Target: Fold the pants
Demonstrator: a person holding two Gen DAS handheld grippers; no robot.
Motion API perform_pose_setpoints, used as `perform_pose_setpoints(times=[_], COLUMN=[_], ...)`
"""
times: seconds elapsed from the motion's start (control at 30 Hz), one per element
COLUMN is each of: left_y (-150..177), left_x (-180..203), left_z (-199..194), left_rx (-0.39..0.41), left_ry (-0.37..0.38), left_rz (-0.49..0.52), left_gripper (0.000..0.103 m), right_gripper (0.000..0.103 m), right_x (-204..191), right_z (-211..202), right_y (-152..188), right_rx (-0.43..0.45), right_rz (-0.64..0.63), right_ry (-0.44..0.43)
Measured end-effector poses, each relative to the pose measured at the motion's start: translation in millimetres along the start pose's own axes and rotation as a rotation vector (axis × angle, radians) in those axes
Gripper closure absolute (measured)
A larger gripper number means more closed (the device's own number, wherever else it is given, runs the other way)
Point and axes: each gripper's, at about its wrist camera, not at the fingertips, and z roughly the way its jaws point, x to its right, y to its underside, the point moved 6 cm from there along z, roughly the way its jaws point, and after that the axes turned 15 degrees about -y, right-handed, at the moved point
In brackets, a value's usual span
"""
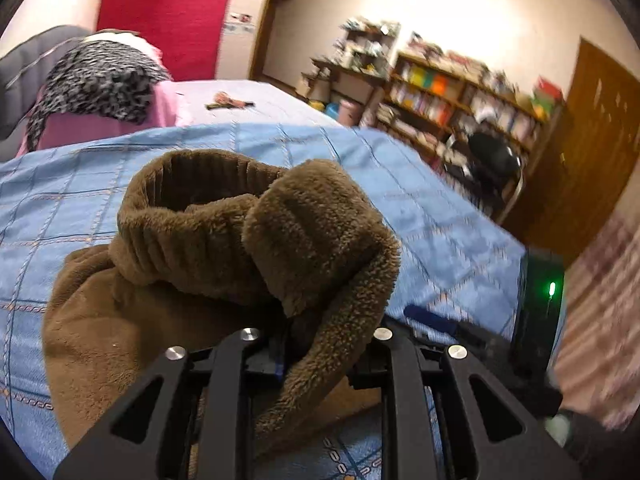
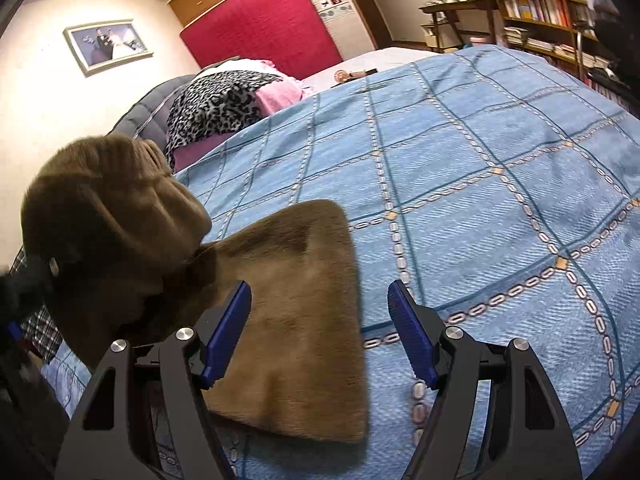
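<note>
Across the bed [image 2: 500, 168], a blue checked cover takes up most of both views, with a bookshelf [image 1: 460, 96] along the far wall and a red headboard [image 2: 264, 20] behind a heap of leopard-print and pink cloth [image 2: 224, 104]. On that cover, near its close edge, lie the brown fleece pants [image 2: 296, 312]. Part of them is spread flat under the right gripper; the ribbed waistband end [image 1: 192, 216] is bunched and lifted off the cover.

Folding looks only begun: no neat stack shows, one end is in the air, and the flat part is not yet doubled over. How many folds are done I cannot tell. The laying-over and smoothing are left, by my reckoning.

The long axis is hard to read while the cloth is crumpled; the flat piece runs from the near edge toward the headboard, widening toward the camera.

The left gripper [image 1: 316, 336] has fleece bunched between its narrow jaws, its pads hidden, so it appears to grasp the pants. The right gripper [image 2: 320, 320] stands wide, holding nothing, poised over the flat part.
</note>
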Motion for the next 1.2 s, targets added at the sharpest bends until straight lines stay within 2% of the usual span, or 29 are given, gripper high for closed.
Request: perform_pose_setpoints(times=[0.07, 0.13, 0.2, 0.3, 0.4, 0.63, 0.8, 0.83, 0.9, 0.93, 1.07, 1.2], left_y=[10, 19, 24, 32, 34, 36, 38, 39, 40, 42, 46, 47], left_x=[13, 22, 27, 34, 22, -40, -82, -87, -96, -100, -109, -121], left_z=[7, 13, 14, 9, -4, -18, -22, -23, -26, -26, -25, -25], left_rx=[-0.030, -0.054, -0.067, -0.070, -0.070, -0.055, -0.058, -0.057, -0.054, -0.053, -0.064, -0.071], left_ry=[0.024, 0.057, 0.082, 0.133, 0.182, 0.100, 0.054, 0.047, 0.040, 0.037, 0.030, 0.023], left_rz=[0.020, 0.034, 0.042, 0.046, 0.027, -0.084, -0.172, -0.187, -0.204, -0.214, -0.238, -0.270], left_gripper=[0.063, 0.058, 0.047, 0.042, 0.036, 0.036, 0.036, 0.036, 0.035, 0.035, 0.035, 0.035], right_gripper=[0.031, 0.031, 0.031, 0.031, 0.031, 0.031, 0.031, 0.034, 0.051, 0.067, 0.072, 0.072], right_x=[5, 9, 14, 20, 22, -1, -21, -22, -23, -25, -44, -73], right_z=[-2, -4, -6, -9, -11, -6, 20, 27, 42, 46, 36, -5], right_y=[-1, -2, -2, -4, -5, -8, -15, -16, -16, -15, -18, -29], right_rx=[0.007, 0.011, 0.016, 0.024, 0.032, 0.015, -0.043, -0.061, -0.106, -0.124, -0.114, -0.044], right_rz=[0.009, 0.014, 0.021, 0.038, 0.060, 0.072, 0.036, 0.032, 0.035, 0.039, -0.035, -0.080], right_ry=[0.007, 0.012, 0.019, 0.025, 0.010, -0.111, -0.157, -0.159, -0.171, -0.181, -0.198, -0.241])
